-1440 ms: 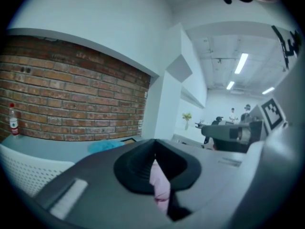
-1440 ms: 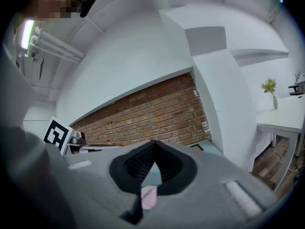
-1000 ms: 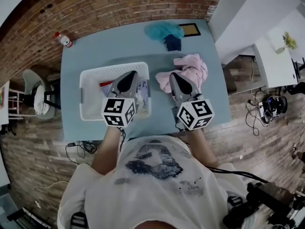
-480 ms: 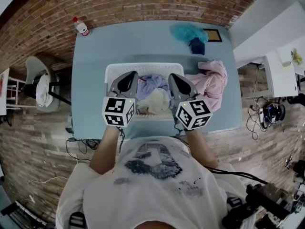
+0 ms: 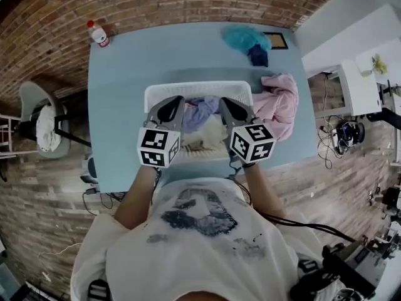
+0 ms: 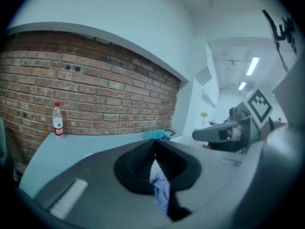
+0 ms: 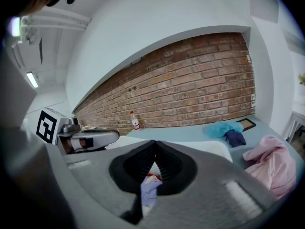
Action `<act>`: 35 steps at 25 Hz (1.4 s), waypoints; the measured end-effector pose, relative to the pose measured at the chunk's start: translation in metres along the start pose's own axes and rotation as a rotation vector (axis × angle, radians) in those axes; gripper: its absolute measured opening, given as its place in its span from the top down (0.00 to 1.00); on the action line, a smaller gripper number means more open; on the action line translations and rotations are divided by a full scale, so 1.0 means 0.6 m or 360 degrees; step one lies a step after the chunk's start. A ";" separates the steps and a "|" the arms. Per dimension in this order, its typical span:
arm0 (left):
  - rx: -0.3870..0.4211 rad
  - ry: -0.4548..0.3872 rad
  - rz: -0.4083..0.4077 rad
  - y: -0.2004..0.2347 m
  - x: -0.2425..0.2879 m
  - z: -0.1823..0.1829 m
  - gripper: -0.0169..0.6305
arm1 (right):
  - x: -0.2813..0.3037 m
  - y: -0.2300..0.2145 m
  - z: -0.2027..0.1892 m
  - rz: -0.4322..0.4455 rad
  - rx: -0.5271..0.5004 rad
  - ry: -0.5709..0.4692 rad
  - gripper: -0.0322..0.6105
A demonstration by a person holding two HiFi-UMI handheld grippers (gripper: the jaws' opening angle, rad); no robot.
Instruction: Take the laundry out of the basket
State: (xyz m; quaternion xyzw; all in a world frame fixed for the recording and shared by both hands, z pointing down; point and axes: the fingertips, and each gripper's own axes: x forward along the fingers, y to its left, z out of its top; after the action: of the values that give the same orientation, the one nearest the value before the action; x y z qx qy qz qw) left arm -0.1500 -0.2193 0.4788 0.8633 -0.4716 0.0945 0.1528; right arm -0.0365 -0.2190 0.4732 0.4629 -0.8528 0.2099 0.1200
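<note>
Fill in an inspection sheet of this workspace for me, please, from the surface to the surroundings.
Surface: light blue table, its left part bare.
Job's things: white basket holds lavender and cream laundry; pink garment lies on the table, right of the basket.
Clutter: teal cloth, dark blue cloth, small frame and bottle near the far edge.
Grippers: left gripper and right gripper both shut, nothing gripped, above the basket.
Cables: loose cables on the floor at left; another bundle at right.
Surroundings: brick wall, wood floor, chair, white desk.
</note>
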 end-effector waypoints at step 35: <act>-0.0075 0.0092 -0.0042 0.017 0.050 -0.031 0.99 | 0.156 -0.022 -0.239 0.0252 0.0105 0.0969 0.05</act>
State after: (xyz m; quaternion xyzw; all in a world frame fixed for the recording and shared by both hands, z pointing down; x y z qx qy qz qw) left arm -0.1429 -0.2413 0.5075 0.8626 -0.4576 0.1062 0.1878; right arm -0.0745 -0.2273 0.6403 0.3145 -0.8039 0.3750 0.3381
